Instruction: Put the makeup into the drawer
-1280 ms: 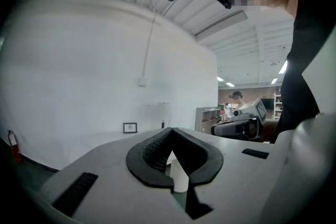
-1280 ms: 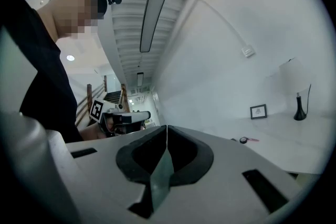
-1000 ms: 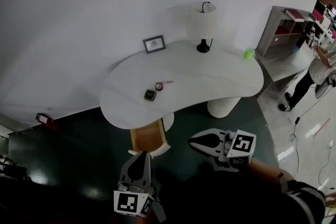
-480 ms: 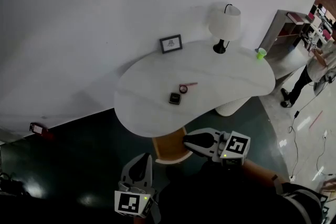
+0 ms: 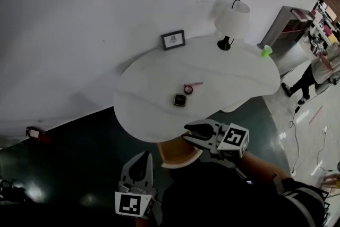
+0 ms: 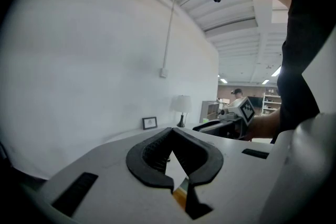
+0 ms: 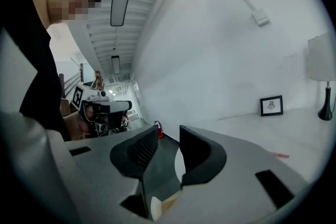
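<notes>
A dark square compact (image 5: 180, 100) and a pink round makeup piece with a thin handle (image 5: 188, 88) lie on the white curved table (image 5: 234, 82). Under the table's near edge the wooden drawer (image 5: 172, 154) stands pulled out. My right gripper (image 5: 187, 133) (image 7: 168, 132) hovers just above the drawer's right side. Its jaws have just been opening and stand a little apart with nothing between them. My left gripper (image 5: 142, 157) (image 6: 171, 130) is lower left of the drawer, over the dark floor, jaw tips touching and empty.
A white lamp (image 5: 232, 21), a small picture frame (image 5: 173, 39) and a green cup (image 5: 266, 50) stand at the table's back. A shelf unit (image 5: 289, 24) and a standing person (image 5: 317, 69) are at the right. A red object (image 5: 34, 134) lies on the floor by the wall.
The table and drawer have come closer in the head view. Both grippers moved forward; the right one now sits over the drawer, its jaws slightly parted.
</notes>
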